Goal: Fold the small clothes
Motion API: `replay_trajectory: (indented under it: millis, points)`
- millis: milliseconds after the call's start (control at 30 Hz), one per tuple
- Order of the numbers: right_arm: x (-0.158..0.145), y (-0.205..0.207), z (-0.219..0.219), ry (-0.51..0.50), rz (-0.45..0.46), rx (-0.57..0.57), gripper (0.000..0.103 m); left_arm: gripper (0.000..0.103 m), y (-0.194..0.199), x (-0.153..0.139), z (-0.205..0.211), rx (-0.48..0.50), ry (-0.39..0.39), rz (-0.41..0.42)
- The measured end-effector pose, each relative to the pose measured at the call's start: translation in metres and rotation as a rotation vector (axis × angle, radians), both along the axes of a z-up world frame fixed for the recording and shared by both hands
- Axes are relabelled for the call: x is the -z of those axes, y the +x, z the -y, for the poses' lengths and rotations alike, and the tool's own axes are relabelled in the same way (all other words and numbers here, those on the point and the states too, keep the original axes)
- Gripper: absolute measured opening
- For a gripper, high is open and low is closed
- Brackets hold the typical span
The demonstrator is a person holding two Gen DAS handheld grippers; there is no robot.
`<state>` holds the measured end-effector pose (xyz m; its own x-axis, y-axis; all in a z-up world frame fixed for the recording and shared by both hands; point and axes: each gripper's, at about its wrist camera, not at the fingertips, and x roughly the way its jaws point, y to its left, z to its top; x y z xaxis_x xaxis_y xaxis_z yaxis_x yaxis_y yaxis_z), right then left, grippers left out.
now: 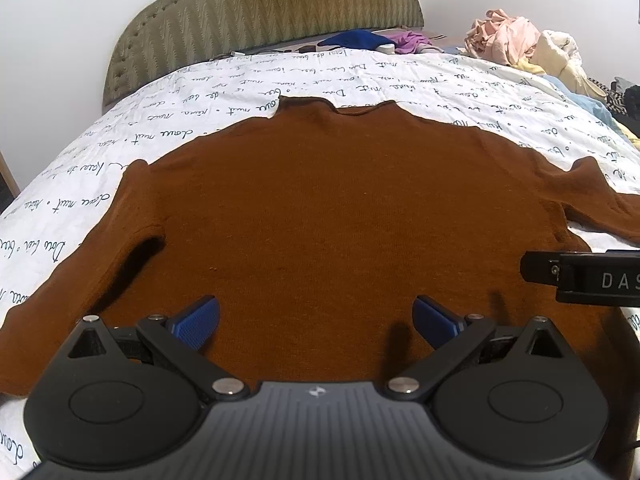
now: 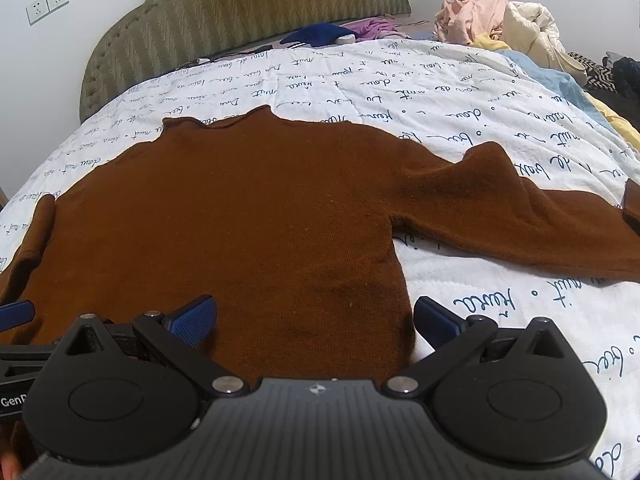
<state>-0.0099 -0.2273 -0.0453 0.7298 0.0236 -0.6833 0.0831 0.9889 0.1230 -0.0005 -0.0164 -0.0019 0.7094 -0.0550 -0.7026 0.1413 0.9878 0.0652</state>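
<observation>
A brown long-sleeved sweater [image 1: 328,208] lies flat on the bed, collar toward the headboard and sleeves spread to both sides; it also shows in the right wrist view [image 2: 224,216]. My left gripper [image 1: 316,322] is open and empty, hovering over the sweater's lower middle. My right gripper [image 2: 314,322] is open and empty over the sweater's lower right corner, its right finger above the quilt. The right gripper's body [image 1: 580,276] shows at the right edge of the left wrist view. A blue finger pad of the left gripper [image 2: 16,314] shows at the left edge of the right wrist view.
The bed has a white quilt with script print [image 1: 248,92]. A padded olive headboard [image 1: 256,12] stands behind. A heap of pink and cream clothes [image 1: 516,44] sits at the back right, and blue and purple garments [image 1: 360,40] lie by the headboard.
</observation>
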Motion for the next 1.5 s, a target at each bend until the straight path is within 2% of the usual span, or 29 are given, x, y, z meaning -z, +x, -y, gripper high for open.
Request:
replay_trajectory:
  millis: [433,667,833,1067,1200,1300,1400,1500]
  points:
    - [0.0,-0.001,-0.004,0.003,0.01,-0.004,0.103,0.103,0.001,0.001,-0.008,-0.018,-0.032,0.014]
    - [0.002,-0.001,-0.003,0.016,0.017,-0.005,0.103,0.103,0.0,-0.002,-0.004,0.025,-0.064,0.006]
    - [0.001,-0.002,-0.003,0.012,0.002,-0.007,0.103,0.103,0.0,-0.002,0.0,0.032,-0.049,0.009]
    - [0.0,-0.003,0.0,0.018,-0.005,-0.014,0.103,0.103,0.003,-0.002,-0.002,0.016,-0.077,0.001]
    - [-0.007,-0.011,0.005,0.027,0.03,-0.042,0.103,0.103,0.006,-0.002,0.001,0.009,-0.064,-0.003]
    - [-0.017,-0.022,0.019,-0.015,0.1,-0.04,0.103,0.103,0.007,0.0,0.005,0.008,-0.046,-0.002]
    - [-0.028,-0.035,0.045,-0.125,0.172,-0.018,0.103,0.103,0.008,0.003,0.008,0.011,-0.042,-0.01]
    - [-0.032,-0.04,0.08,-0.259,0.14,0.047,0.103,0.103,0.011,0.006,0.01,0.018,-0.05,-0.024]
